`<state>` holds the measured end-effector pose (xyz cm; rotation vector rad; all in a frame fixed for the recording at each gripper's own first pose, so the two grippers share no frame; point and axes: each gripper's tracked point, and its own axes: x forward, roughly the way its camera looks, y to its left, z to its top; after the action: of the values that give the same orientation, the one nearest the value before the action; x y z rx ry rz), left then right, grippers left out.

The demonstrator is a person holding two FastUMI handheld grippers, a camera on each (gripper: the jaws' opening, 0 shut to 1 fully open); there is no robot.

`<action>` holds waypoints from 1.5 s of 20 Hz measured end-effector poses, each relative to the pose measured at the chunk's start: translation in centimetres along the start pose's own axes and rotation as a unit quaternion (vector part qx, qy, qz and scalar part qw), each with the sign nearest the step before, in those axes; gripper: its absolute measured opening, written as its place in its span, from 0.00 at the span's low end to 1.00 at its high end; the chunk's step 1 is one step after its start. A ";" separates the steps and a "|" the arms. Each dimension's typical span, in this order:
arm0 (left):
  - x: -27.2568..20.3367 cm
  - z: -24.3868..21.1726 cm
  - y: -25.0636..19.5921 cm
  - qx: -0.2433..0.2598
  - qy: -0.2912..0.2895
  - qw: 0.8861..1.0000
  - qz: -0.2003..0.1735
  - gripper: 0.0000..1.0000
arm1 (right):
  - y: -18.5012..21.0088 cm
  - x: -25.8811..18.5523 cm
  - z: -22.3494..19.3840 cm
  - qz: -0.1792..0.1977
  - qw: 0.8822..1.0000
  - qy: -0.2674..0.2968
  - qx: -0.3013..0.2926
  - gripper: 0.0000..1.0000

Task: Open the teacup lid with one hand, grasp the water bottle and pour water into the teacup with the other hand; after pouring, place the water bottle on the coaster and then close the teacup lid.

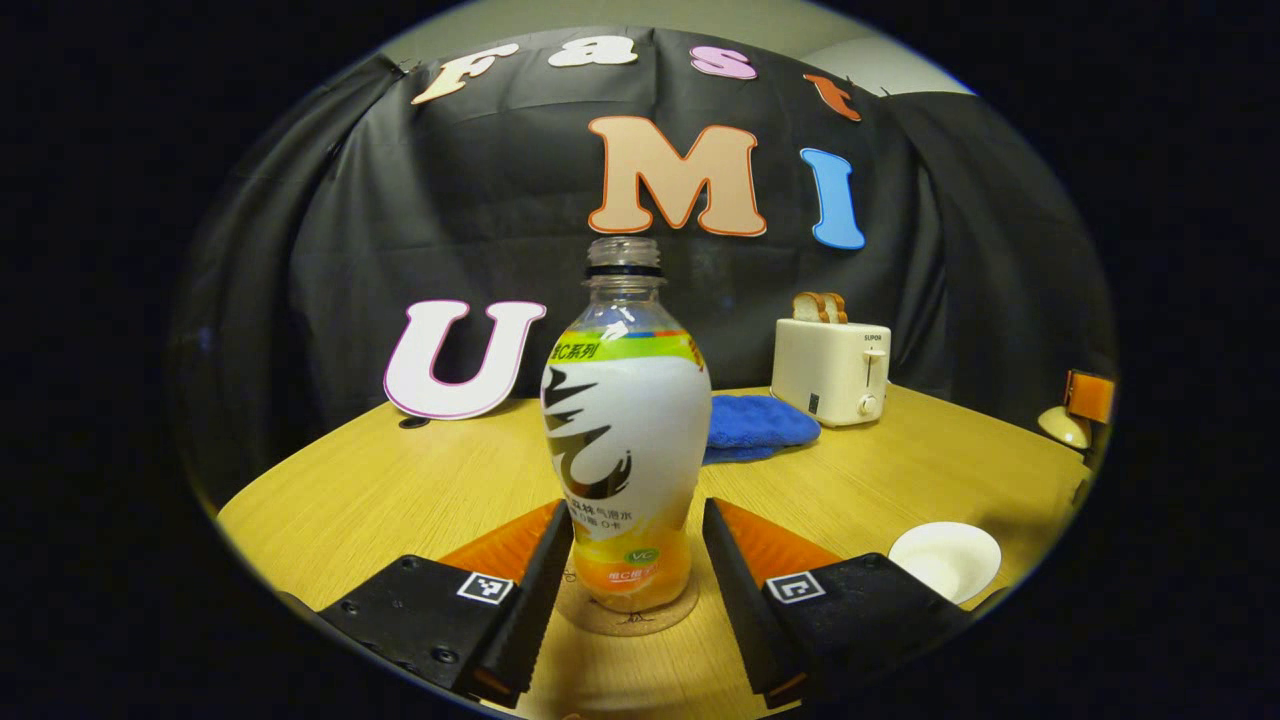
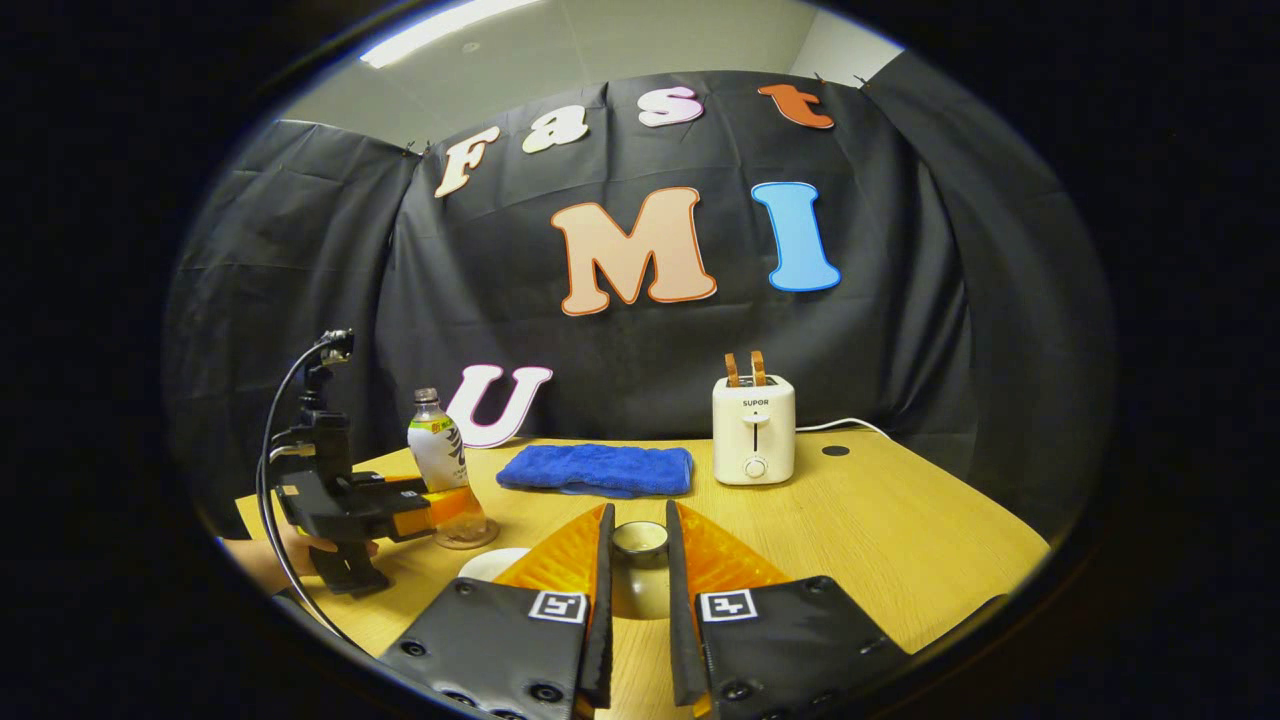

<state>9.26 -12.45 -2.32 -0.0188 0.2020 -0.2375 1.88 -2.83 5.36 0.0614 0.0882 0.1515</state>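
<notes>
An uncapped water bottle (image 1: 625, 450) with a white and orange label stands upright on a round clear coaster (image 1: 628, 620). My left gripper (image 1: 636, 508) is open, one finger on each side of the bottle's lower half with a slight gap. In the right gripper view that left gripper (image 2: 420, 515) sits at the bottle (image 2: 440, 455), with a hand under it. The white teacup (image 1: 945, 560) stands uncovered on the table, also seen in the right gripper view (image 2: 495, 562). My right gripper (image 2: 640, 520) is shut on the knob of the teacup lid (image 2: 640, 545), held over the table to the cup's right.
A folded blue towel (image 2: 597, 468) lies at the back of the wooden table (image 2: 900, 520). A cream toaster (image 2: 755, 430) with two slices of bread stands to its right, its cord trailing away. A small lamp-like object (image 1: 1075, 415) sits at the table's far right edge.
</notes>
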 end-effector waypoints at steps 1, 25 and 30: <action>-0.3 -0.1 0.0 0.000 0.001 1.000 0.002 0.78 | 0.0 -0.1 0.1 0.001 1.000 -0.001 0.001 0.27; -10.1 1.5 5.0 0.005 -0.096 0.992 0.081 0.91 | 10.1 3.3 -4.6 0.102 0.994 0.024 0.017 0.27; -11.0 2.0 5.5 0.014 -0.111 0.990 0.086 0.91 | 10.7 4.6 -5.9 0.093 0.995 0.031 -0.011 0.29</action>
<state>0.48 -4.56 1.60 0.0004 -0.0216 -0.0659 4.33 8.78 -0.13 0.0426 0.1434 0.3408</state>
